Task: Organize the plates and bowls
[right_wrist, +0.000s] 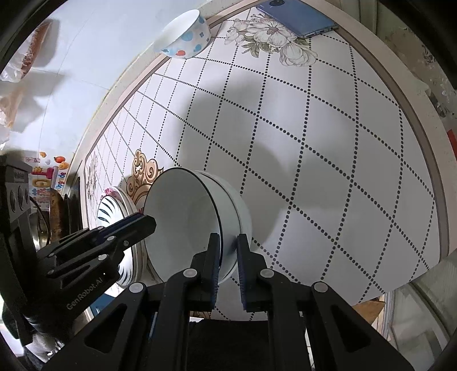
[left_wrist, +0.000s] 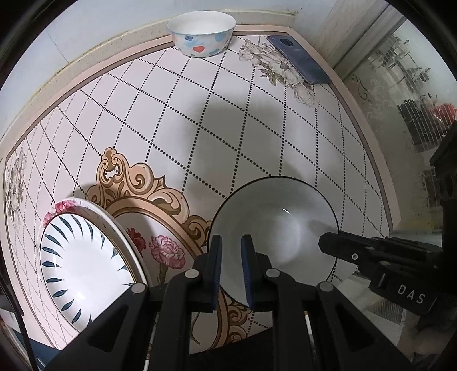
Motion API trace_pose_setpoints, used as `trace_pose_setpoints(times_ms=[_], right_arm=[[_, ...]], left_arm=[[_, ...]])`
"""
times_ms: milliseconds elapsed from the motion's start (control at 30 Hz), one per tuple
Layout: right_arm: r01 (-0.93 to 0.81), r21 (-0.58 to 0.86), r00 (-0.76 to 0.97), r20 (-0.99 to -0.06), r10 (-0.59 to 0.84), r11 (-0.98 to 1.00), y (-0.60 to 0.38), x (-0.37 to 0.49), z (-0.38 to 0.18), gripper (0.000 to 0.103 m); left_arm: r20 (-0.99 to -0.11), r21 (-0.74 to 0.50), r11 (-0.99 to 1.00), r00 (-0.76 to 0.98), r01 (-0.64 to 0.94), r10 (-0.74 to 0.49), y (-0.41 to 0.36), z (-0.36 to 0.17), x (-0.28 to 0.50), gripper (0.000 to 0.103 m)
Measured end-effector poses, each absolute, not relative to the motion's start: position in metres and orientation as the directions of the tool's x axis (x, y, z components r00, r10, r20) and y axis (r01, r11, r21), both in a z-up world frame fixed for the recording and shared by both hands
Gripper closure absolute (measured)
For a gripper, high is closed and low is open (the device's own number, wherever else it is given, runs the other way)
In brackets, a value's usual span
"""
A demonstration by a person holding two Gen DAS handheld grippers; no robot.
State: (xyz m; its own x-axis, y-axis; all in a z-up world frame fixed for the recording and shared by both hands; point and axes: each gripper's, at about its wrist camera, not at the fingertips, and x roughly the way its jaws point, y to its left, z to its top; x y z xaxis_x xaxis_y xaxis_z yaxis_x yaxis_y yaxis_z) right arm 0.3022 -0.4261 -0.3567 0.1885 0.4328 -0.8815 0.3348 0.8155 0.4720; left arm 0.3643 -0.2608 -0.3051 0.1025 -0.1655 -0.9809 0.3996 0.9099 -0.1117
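Observation:
A white bowl with a dark rim (left_wrist: 274, 228) (right_wrist: 188, 222) sits near the table's front edge. My left gripper (left_wrist: 230, 242) straddles its left rim, one finger inside and one outside. My right gripper (right_wrist: 228, 239) straddles its right rim the same way; it also shows in the left wrist view (left_wrist: 325, 242), and the left gripper shows in the right wrist view (right_wrist: 148, 221). A white plate with dark blue leaf strokes (left_wrist: 77, 265) (right_wrist: 112, 208) lies stacked on a floral-rimmed plate (left_wrist: 65, 205) to the left. A bowl with hearts (left_wrist: 201, 32) (right_wrist: 185, 37) stands at the far edge.
A blue phone (left_wrist: 298, 58) (right_wrist: 297, 17) lies at the far right corner of the patterned table (left_wrist: 200, 114). A wall runs behind the table. A glass door (left_wrist: 400, 100) is to the right. Kitchen items (right_wrist: 48, 211) stand to the left.

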Motion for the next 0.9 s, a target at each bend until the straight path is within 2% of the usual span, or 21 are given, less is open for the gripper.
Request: trace_pose_setpoints(times_ms=[200,267,333,400,433,667,900], right_arm=[[0.337,0.475,0.157,-0.880,0.449,0.813,-0.433,0.309,-0.345,0.089],[0.323,0.458,0.158,-0.889,0.429,0.828,-0.438,0.316,-0.333,0.088],[0.317,0.466,0.183,-0.885,0.428,0.827,-0.446,0.326,-0.319,0.078],[0.312,0.479,0.213,-0.877,0.431,0.820,-0.457,0.342,-0.307,0.050],[0.304,0.488,0.233,-0.871,0.433,0.818,-0.463,0.356,-0.300,0.046],[0.299,0.531,0.344,-0.835,0.429,0.793,-0.497,0.452,-0.290,0.044],[0.321,0.542,0.385,-0.824,0.416,0.777,-0.517,0.553,-0.315,0.044]], left_arm=[[-0.973,-0.163,0.929,0.101,0.332,-0.207,-0.251,-0.284,0.380,0.088],[-0.967,-0.177,0.940,0.128,0.291,-0.222,-0.247,-0.274,0.397,0.078],[-0.961,-0.177,0.950,0.165,0.257,-0.224,-0.244,-0.265,0.419,0.071],[-0.958,-0.174,0.959,0.187,0.223,-0.217,-0.243,-0.260,0.448,0.065],[-0.956,-0.182,0.962,0.194,0.204,-0.222,-0.243,-0.259,0.464,0.065],[-0.952,-0.202,0.972,0.208,0.116,-0.223,-0.254,-0.270,0.571,0.065],[-0.963,-0.218,0.973,0.144,0.077,-0.227,-0.269,-0.307,0.642,0.065]])
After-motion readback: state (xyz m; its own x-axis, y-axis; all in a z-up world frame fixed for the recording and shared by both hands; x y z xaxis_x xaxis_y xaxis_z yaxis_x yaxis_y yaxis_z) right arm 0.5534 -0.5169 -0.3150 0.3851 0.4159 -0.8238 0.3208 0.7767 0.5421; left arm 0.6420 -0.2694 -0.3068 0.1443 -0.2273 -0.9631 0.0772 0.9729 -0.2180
